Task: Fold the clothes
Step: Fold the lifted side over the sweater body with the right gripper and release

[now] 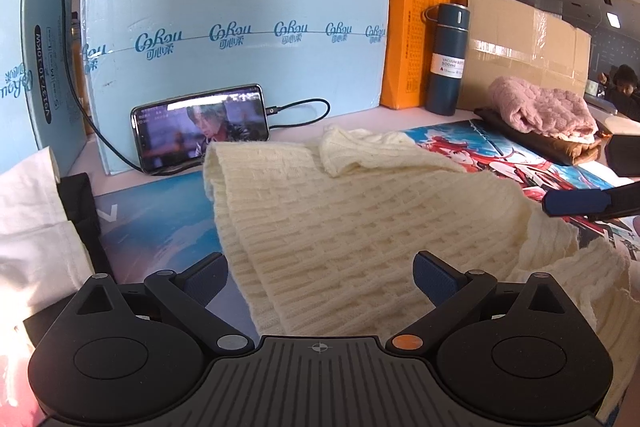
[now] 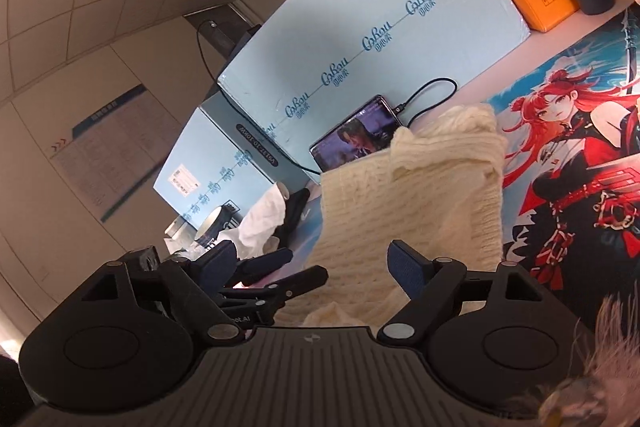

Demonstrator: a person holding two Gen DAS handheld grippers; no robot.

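A cream knitted sweater [image 1: 344,211] lies partly folded on a printed desk mat [image 1: 160,227], a sleeve cuff turned over at its far end. It also shows in the right wrist view [image 2: 420,195]. My left gripper [image 1: 320,277] is open, its jaws spread wide on either side of the sweater's near edge. My right gripper [image 2: 314,267] is open above the sweater's near end. One right fingertip shows in the left wrist view [image 1: 576,203] beside the sweater. The left gripper's fingers [image 2: 268,263] show in the right wrist view.
A phone [image 1: 202,127] playing video leans on a light blue box [image 1: 232,19], its cable trailing. An orange box [image 1: 412,39], a blue vacuum bottle [image 1: 446,59] and a cardboard box [image 1: 524,47] stand behind. Folded pink and brown clothes [image 1: 548,119] lie right; white and black cloth [image 1: 40,219] left.
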